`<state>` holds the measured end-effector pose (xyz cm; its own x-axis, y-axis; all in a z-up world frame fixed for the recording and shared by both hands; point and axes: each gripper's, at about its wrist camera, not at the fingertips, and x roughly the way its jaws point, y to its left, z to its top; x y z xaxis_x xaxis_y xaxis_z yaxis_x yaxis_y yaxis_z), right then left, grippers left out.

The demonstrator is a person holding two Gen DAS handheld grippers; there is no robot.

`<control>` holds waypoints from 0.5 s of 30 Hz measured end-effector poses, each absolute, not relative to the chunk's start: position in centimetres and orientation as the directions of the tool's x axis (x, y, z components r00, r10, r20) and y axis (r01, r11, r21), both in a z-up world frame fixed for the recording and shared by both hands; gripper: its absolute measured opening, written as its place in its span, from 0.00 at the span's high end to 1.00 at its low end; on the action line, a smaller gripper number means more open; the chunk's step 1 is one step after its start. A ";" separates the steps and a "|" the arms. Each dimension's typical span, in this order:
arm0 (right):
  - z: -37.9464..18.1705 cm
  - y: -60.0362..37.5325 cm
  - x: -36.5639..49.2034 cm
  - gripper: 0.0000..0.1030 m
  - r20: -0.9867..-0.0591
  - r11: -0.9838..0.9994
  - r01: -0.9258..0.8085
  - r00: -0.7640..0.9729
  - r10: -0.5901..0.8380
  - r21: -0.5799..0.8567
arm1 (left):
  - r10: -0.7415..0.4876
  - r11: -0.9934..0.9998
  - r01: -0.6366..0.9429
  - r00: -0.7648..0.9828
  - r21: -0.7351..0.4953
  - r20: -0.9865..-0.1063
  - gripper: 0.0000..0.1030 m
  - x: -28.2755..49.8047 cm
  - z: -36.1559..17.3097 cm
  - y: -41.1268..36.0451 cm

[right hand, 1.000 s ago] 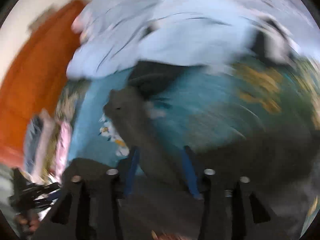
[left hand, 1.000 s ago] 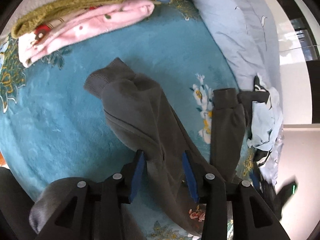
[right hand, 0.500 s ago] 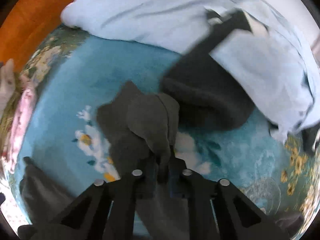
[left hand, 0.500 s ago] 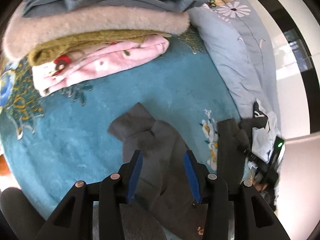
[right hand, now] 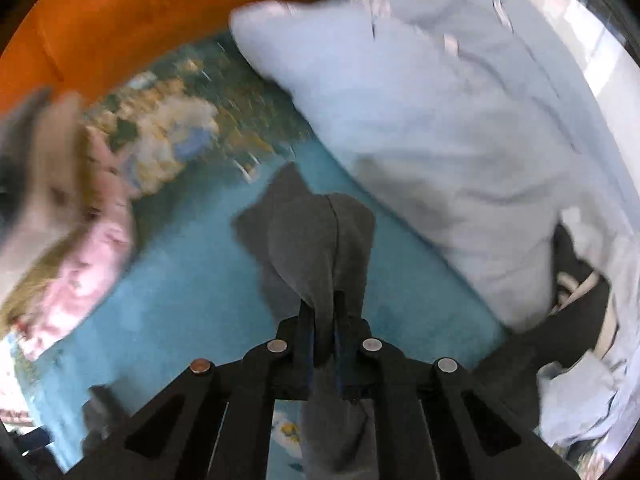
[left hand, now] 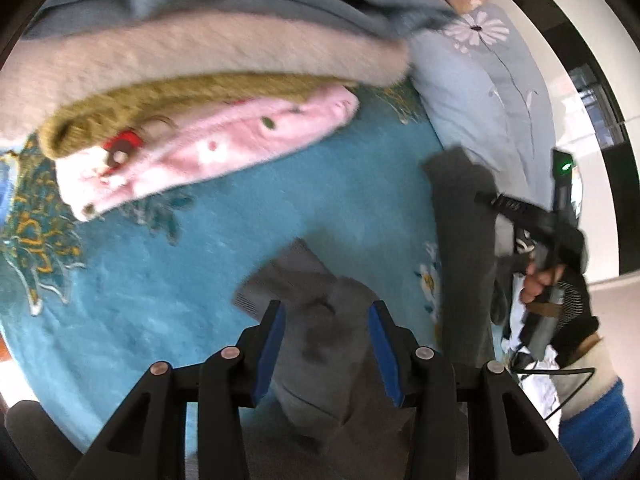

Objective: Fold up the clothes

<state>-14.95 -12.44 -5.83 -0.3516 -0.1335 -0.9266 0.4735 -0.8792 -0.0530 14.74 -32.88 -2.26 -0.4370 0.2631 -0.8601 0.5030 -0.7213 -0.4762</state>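
Note:
A dark grey garment (left hand: 324,344) lies on the teal floral blanket (left hand: 168,280). My left gripper (left hand: 325,312) is open, its blue pads on either side of one grey cuffed end. My right gripper (right hand: 322,312) is shut on the other grey cuffed end (right hand: 316,240) and holds it lifted above the blanket. In the left wrist view that lifted end (left hand: 464,248) hangs at the right, with the right gripper (left hand: 484,198) and the hand behind it.
A stack of folded clothes (left hand: 192,92) in pink, olive, beige and grey-blue lies at the back left. A pale blue duvet (right hand: 440,128) fills the right side, dark clothing (right hand: 568,320) beside it. An orange headboard (right hand: 100,28) stands behind.
My right gripper has lifted its grey end higher and carried it forward. My left gripper has stayed open over the other end and tilted up toward the folded stack.

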 end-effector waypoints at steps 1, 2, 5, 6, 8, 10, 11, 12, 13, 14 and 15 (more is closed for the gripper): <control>-6.5 -12.8 -15.1 0.89 -0.931 -0.888 0.456 -0.344 -0.122 -0.052 | 0.257 -0.723 0.504 -0.438 -0.473 -0.861 0.54 14.9 -2.3 -33.4; -7.1 -13.1 -15.3 0.87 -0.935 -0.897 0.439 -0.336 -0.111 -0.052 | 0.247 -0.728 0.509 -0.430 -0.459 -0.868 0.53 15.0 -2.4 -33.9; -5.6 -12.7 -14.7 0.36 -0.920 -0.909 0.417 -0.359 -0.159 -0.006 | 0.247 -0.730 0.517 -0.409 -0.446 -0.878 0.49 15.4 -3.0 -35.0; -4.7 -12.5 -14.4 0.33 -0.912 -0.911 0.412 -0.373 -0.173 0.004 | 0.255 -0.728 0.518 -0.404 -0.449 -0.878 0.49 15.6 -3.3 -35.3; -2.1 -11.5 -13.0 0.33 -0.888 -0.919 0.395 -0.422 -0.183 0.002 | 0.298 -0.702 0.533 -0.382 -0.472 -0.875 0.49 16.2 -4.5 -35.7; 0.3 -10.2 -11.5 0.33 -0.863 -0.923 0.383 -0.461 -0.209 0.019 | 0.360 -0.674 0.537 -0.361 -0.508 -0.860 0.48 16.5 -6.0 -35.7; 1.5 -8.8 -10.1 0.33 -0.852 -0.922 0.385 -0.470 -0.232 0.039 | 0.394 -0.658 0.538 -0.351 -0.527 -0.849 0.48 16.6 -6.7 -35.6; 2.7 -7.4 -8.8 0.33 -0.840 -0.920 0.387 -0.478 -0.255 0.059 | 0.428 -0.641 0.539 -0.341 -0.547 -0.837 0.48 16.7 -7.5 -35.5; 3.3 -5.3 -7.0 0.33 -0.835 -0.925 0.373 -0.484 -0.262 0.074 | 0.468 -0.622 0.532 -0.336 -0.575 -0.817 0.48 16.6 -8.2 -35.4; 3.8 -3.2 -5.2 0.32 -0.830 -0.929 0.360 -0.489 -0.269 0.089 | 0.500 -0.610 0.525 -0.325 -0.593 -0.803 0.48 16.4 -8.8 -35.3; 4.4 -1.1 -3.4 0.32 -0.824 -0.933 0.346 -0.495 -0.276 0.105 | 0.522 -0.614 0.510 -0.310 -0.603 -0.794 0.48 16.0 -9.3 -35.0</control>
<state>-3.40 -1.07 4.36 -0.4946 -0.2757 -0.8242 0.3456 -0.9325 0.1046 15.98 -35.04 -9.27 -0.3100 0.5224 -0.7943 0.5098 -0.6139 -0.6027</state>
